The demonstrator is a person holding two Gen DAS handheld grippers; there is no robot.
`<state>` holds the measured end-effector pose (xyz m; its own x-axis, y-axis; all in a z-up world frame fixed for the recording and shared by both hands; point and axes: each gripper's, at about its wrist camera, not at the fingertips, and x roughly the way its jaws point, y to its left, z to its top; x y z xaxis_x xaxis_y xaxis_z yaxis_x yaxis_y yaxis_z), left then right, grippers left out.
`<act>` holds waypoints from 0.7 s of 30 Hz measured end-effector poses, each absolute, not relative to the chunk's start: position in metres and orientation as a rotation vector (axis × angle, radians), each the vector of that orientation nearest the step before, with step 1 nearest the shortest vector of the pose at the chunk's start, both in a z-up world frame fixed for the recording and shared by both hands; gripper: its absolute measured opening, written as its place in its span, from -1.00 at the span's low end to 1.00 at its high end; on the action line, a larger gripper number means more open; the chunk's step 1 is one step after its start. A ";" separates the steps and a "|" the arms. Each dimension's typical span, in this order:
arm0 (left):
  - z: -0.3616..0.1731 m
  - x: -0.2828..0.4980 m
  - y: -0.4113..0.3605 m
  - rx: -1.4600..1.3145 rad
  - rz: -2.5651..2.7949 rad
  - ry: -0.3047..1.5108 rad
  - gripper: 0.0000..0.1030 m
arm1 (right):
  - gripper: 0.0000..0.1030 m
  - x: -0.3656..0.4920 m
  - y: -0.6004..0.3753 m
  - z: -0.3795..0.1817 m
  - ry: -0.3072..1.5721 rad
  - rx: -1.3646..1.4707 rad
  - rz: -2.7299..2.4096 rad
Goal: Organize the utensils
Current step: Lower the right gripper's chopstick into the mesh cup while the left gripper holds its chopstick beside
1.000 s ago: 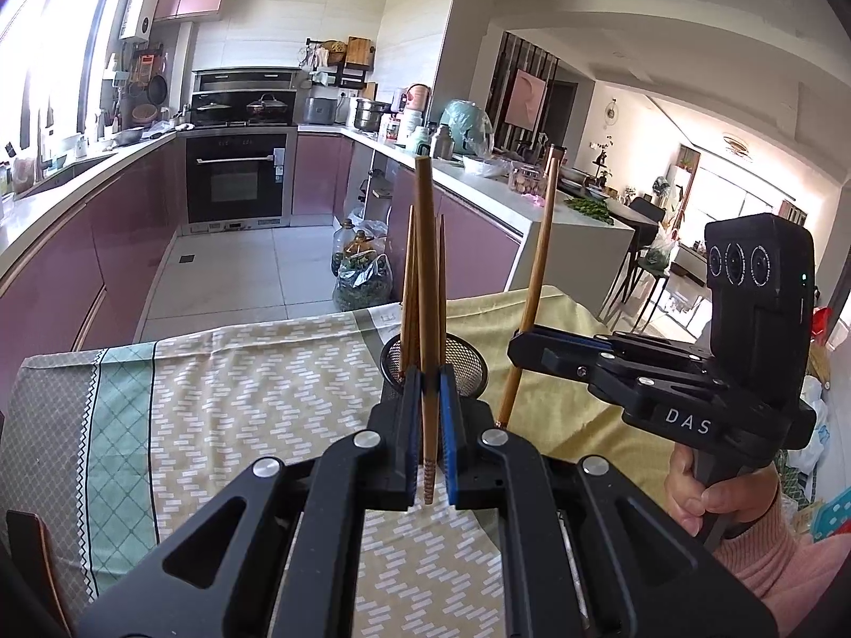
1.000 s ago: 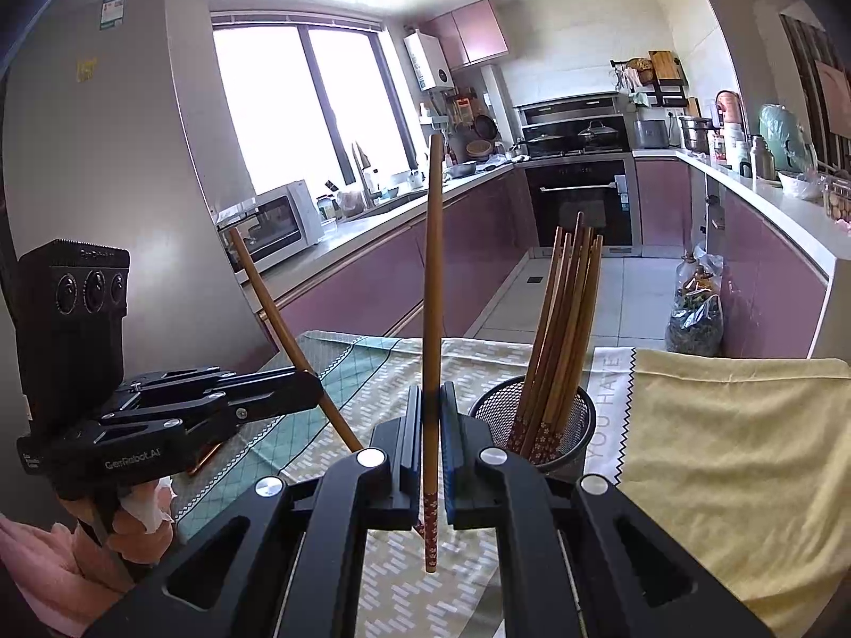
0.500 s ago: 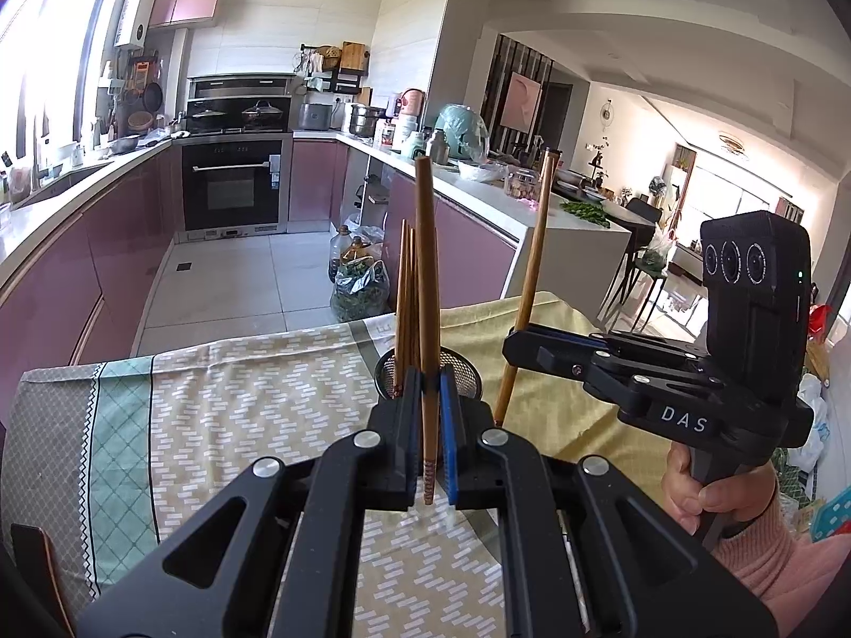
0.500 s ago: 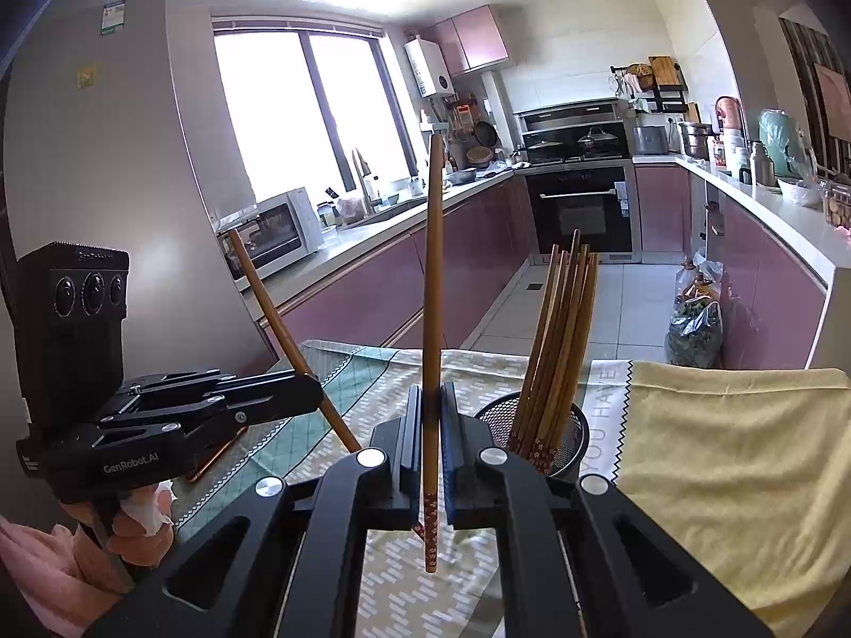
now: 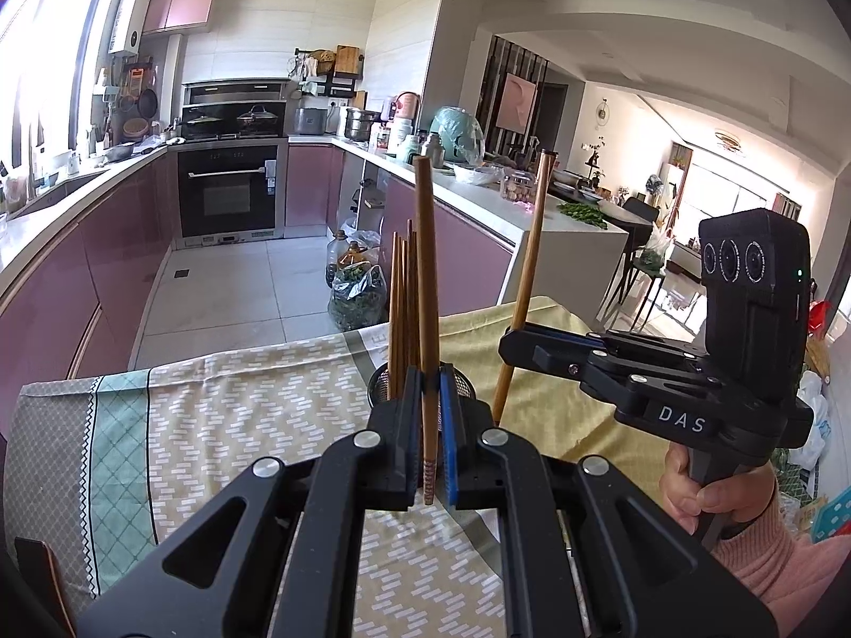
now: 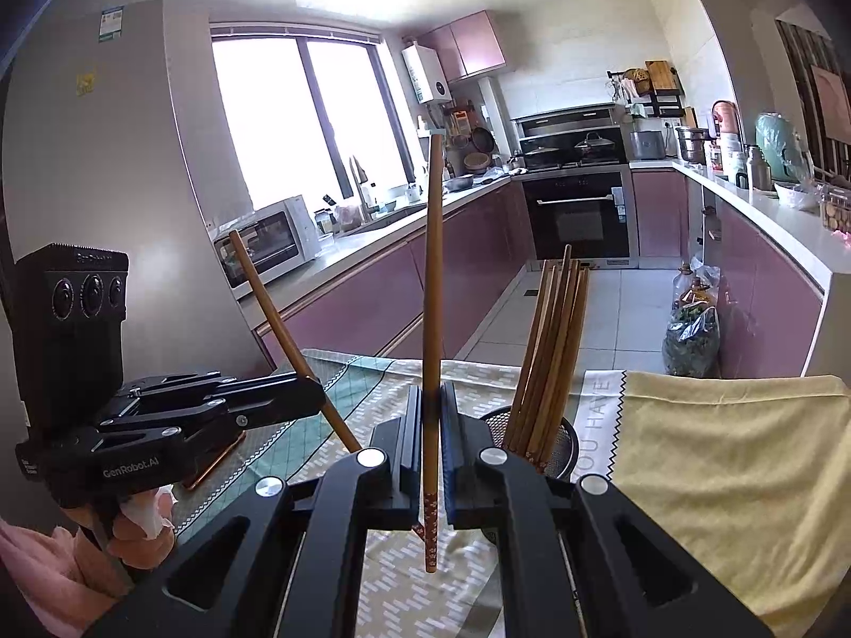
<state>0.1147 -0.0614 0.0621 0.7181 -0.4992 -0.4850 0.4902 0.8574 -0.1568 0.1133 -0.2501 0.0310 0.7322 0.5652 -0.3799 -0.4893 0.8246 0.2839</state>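
My left gripper (image 5: 428,391) is shut on one upright brown chopstick (image 5: 425,266), whose patterned tip hangs just below the pads. Right behind the fingers stands a black mesh holder (image 5: 470,384) with several chopsticks (image 5: 401,308) in it. My right gripper (image 6: 431,412) is shut on a second upright chopstick (image 6: 433,266). In the right wrist view the mesh holder (image 6: 565,438) sits just right of the fingers, its chopsticks (image 6: 553,345) leaning right. The left gripper (image 6: 314,399) comes in from the left with its chopstick (image 6: 276,313) slanted. The right gripper (image 5: 510,345) shows to the right in the left wrist view.
A patterned tablecloth (image 5: 239,414) covers the table, with a yellow cloth (image 6: 718,452) over its right part. A dark copper-edged object (image 6: 213,460) lies at the table's left. Bags (image 5: 356,292) sit on the kitchen floor beyond the far edge, between purple cabinets.
The left gripper has shifted slightly, so the mesh holder now sits lower and more hidden behind its fingers. Both grippers keep hold of their chopsticks; the right one has hardly moved.
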 end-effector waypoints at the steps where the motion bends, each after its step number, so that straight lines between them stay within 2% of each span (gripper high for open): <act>1: 0.062 0.115 -0.061 -0.017 -0.547 0.541 -0.85 | -0.89 0.112 -0.251 0.031 0.471 0.170 0.582; 21: 0.071 0.125 -0.074 -0.005 -0.563 0.539 -0.85 | -0.89 0.113 -0.257 0.037 0.458 0.175 0.570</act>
<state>0.1248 -0.0739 0.0713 0.7112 -0.5094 -0.4844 0.5068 0.8491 -0.1488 0.1126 -0.2567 0.0365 0.7450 0.5559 -0.3686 -0.4793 0.8305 0.2837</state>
